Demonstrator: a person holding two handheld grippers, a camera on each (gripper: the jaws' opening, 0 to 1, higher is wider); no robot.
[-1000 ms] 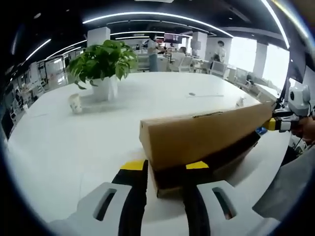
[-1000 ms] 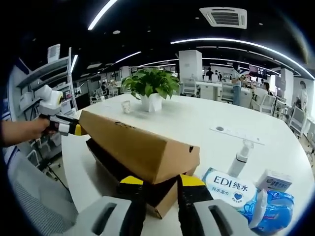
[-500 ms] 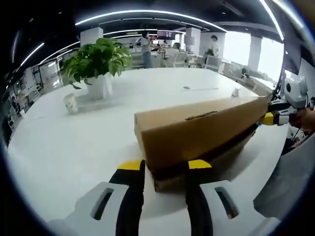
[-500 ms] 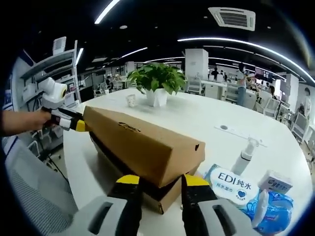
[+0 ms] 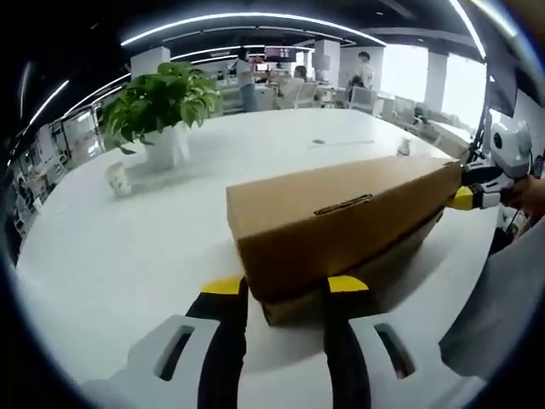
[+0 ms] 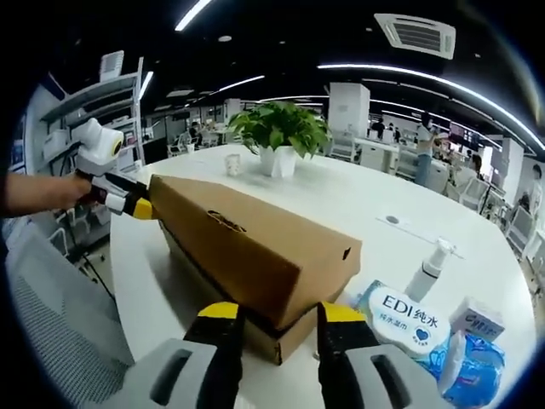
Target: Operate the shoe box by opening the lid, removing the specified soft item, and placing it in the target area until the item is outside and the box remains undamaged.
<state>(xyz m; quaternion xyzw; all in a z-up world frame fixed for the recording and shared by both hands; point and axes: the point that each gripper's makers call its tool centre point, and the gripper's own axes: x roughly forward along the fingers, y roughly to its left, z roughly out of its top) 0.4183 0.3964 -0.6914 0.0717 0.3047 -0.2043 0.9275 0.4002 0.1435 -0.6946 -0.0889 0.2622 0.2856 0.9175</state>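
Note:
A brown cardboard shoe box lies on the white table (image 5: 128,256). Its lid (image 5: 341,204) (image 6: 247,243) sits low over the base (image 5: 383,268) (image 6: 281,341), with a thin dark gap between them. My left gripper (image 5: 285,285) holds the lid's near end between its yellow-tipped jaws. It also appears at the lid's far corner as the left gripper (image 6: 128,203), held by a hand. My right gripper (image 6: 271,313) holds the opposite end and appears as the right gripper (image 5: 467,196). The box's contents are hidden.
A potted plant (image 5: 162,102) (image 6: 277,132) and a paper cup (image 5: 117,179) (image 6: 232,164) stand farther back on the table. Next to the box's right end are a wet wipes pack (image 6: 400,319), a spray bottle (image 6: 430,264) and a blue tissue pack (image 6: 473,366).
The lid has come down from a raised tilt, and the dark gap over the base has narrowed. Both grippers moved down with it.

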